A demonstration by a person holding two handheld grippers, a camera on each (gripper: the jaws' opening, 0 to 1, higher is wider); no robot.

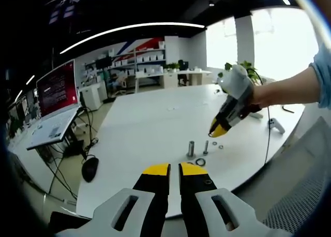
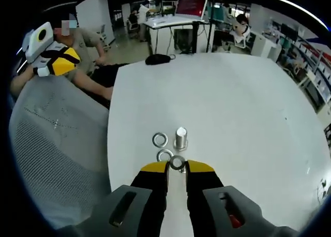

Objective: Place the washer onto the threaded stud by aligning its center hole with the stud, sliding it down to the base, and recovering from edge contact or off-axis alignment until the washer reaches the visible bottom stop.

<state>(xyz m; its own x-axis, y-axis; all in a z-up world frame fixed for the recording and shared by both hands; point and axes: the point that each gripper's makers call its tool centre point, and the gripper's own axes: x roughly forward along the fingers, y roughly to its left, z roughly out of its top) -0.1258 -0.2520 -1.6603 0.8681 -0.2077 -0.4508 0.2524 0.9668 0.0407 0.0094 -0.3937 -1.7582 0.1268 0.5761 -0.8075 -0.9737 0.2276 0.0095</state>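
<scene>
In the right gripper view, my right gripper (image 2: 177,165) is shut on a dark washer (image 2: 177,162), held flat between its yellow tips just above the white table (image 2: 232,107). A shiny upright stud (image 2: 180,137) stands just beyond it. Two silver washers (image 2: 160,139) (image 2: 165,154) lie to the stud's left. In the left gripper view, the right gripper (image 1: 217,129) hangs over a thin threaded stud (image 1: 206,146), beside a thicker post (image 1: 190,148) and a loose washer (image 1: 200,162). My left gripper (image 1: 175,169) is shut on nothing, back from the table edge.
A grey mesh chair back (image 2: 51,144) stands left of the table. A person's arm (image 1: 289,89) holds the right gripper. A laptop (image 1: 57,100), a mouse (image 1: 90,168) and cables sit on a side desk. Small white parts (image 1: 276,124) lie at the table's right.
</scene>
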